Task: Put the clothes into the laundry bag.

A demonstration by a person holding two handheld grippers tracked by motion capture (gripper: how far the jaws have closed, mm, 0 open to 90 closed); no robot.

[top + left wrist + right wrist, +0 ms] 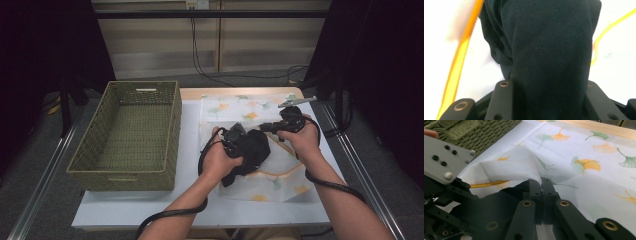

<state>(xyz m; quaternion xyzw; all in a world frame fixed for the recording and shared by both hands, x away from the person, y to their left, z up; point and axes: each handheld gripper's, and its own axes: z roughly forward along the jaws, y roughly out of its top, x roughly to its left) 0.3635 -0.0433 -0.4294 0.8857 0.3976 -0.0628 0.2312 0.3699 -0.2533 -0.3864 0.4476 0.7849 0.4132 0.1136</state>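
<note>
The desk (150, 212) runs wide under a white sheet, and at its left stands a woven green basket (127, 135), nothing visible inside it. Right of the basket lies the mesh bag (280, 180), white with ginkgo leaves and an orange zip, flat on the desk before the person. On the bag, at its middle, sits the black garment (252, 150), bunched into a soft lump between the two hands. The left gripper (231, 141) has it: in the left gripper view the dark cloth (549, 50) runs straight down between the jaws, which are clamped on a thick fold of it. The right gripper (272, 127) works the bag instead; in the right gripper view its jaws are pressed together on the thin mesh edge (506, 167), lifting it into a tent above the black cloth, just beside the left gripper's grey plate (444, 162). It looks like a stuffing job, the mouth held up while the garment goes under. The garment should be light, limp and prone to sagging or spilling out, so a deep pinch on a bunched fold suits it best. The mesh is lighter still and slippery, liable to slide free; taking hold at the stiffer zip hem would be surer.
</note>
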